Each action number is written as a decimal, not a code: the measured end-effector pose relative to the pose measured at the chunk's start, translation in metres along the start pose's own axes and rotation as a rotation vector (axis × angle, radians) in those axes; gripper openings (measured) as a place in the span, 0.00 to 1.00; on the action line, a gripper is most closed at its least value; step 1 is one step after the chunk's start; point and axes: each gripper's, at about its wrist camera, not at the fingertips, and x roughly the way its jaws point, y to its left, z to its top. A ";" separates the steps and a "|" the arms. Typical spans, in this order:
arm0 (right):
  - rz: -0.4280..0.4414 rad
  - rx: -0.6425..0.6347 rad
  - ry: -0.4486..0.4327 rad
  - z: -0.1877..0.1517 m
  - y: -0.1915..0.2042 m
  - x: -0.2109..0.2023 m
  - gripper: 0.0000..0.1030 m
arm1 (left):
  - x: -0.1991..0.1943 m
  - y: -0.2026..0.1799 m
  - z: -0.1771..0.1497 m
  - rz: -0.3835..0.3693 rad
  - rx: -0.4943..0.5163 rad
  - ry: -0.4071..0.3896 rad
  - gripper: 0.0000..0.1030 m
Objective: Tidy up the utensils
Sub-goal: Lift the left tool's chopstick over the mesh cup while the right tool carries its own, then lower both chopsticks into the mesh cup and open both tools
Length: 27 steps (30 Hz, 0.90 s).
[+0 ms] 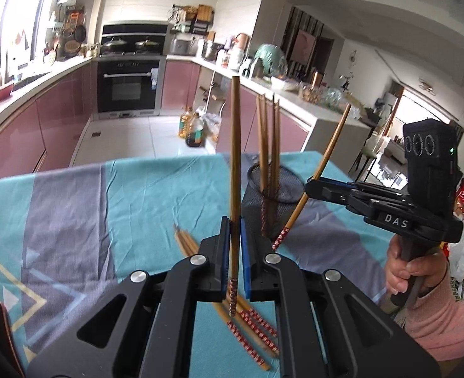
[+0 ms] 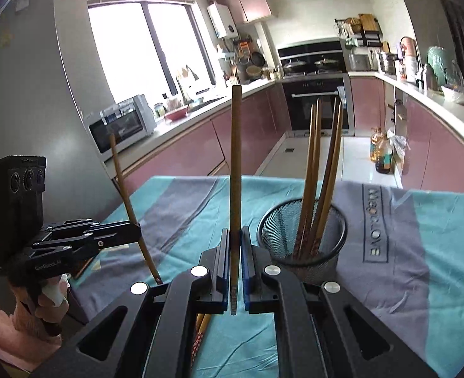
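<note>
Two brown chopsticks, red-patterned ends: left gripper [image 1: 233, 236] jaws clamp one [image 1: 235, 157], right gripper [image 2: 234, 249] another [image 2: 235, 170].

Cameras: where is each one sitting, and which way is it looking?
Left wrist view: sits on the left hand-held gripper, looking along its fingers across the table toward the kitchen; it is shut on a chopstick, and the right hand shows.
Right wrist view: sits on the right hand-held gripper, facing the window; it is shut on its own chopstick, and the left hand shows.
Shared: mesh cup, blue tablecloth, oven.
</note>
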 end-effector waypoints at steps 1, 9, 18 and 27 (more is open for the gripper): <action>-0.002 -0.003 -0.009 0.003 0.000 -0.002 0.06 | -0.001 -0.002 0.004 -0.004 0.003 -0.008 0.07; -0.016 -0.015 -0.079 0.029 -0.013 -0.022 0.06 | -0.008 -0.018 0.045 -0.032 0.029 -0.100 0.07; -0.050 -0.042 -0.145 0.057 -0.019 -0.035 0.06 | -0.008 -0.039 0.090 -0.065 0.063 -0.184 0.07; -0.092 -0.030 -0.165 0.063 -0.027 -0.024 0.05 | 0.018 -0.054 0.107 -0.096 0.060 -0.180 0.07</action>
